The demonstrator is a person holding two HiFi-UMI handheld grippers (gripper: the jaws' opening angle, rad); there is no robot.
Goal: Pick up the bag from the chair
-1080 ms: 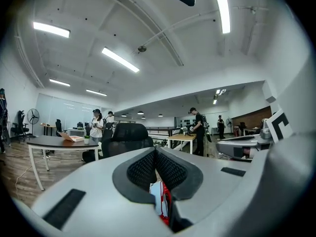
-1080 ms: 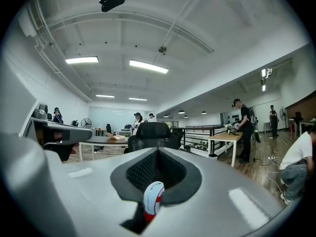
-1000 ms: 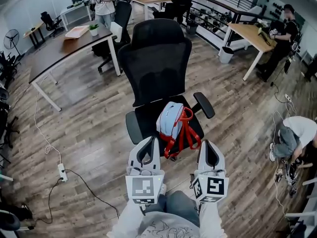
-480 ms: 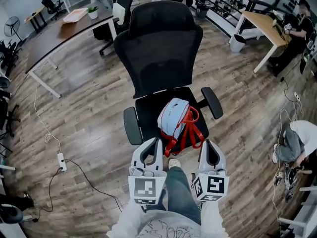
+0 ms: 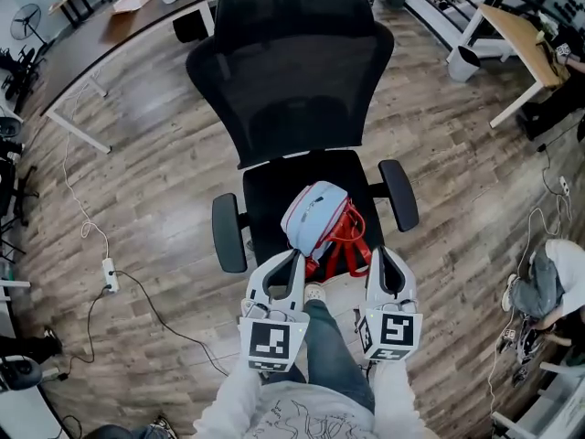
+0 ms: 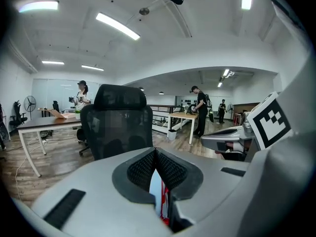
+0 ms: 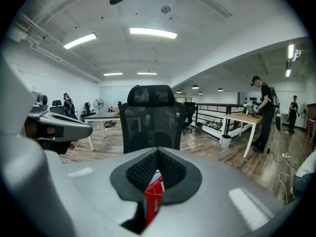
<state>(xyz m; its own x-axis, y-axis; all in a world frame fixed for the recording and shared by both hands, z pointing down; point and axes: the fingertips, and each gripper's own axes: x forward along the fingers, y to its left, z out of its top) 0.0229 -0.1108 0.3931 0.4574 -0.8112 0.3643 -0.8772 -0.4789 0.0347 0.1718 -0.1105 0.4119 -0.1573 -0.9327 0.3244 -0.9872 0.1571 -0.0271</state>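
A light blue bag (image 5: 313,216) with red straps (image 5: 345,245) lies on the seat of a black mesh office chair (image 5: 291,80). In the head view my left gripper (image 5: 294,256) and right gripper (image 5: 377,253) hover side by side at the seat's front edge, just short of the bag. Both are shut with nothing held. In the left gripper view the bag (image 6: 157,194) shows as a sliver behind the closed jaws. The red strap (image 7: 153,196) peeks past the closed jaws in the right gripper view.
The chair's armrests (image 5: 228,232) (image 5: 398,194) flank the seat. A power strip with cable (image 5: 109,275) lies on the wood floor at left. Desks (image 5: 119,21) (image 5: 517,33) stand behind, a white bin (image 5: 464,62) at right. My legs are below the grippers.
Both grippers and the head have moved toward the chair and lower; the chair and bag now fill more of the view, and the grippers' tips sit closer to the bag.
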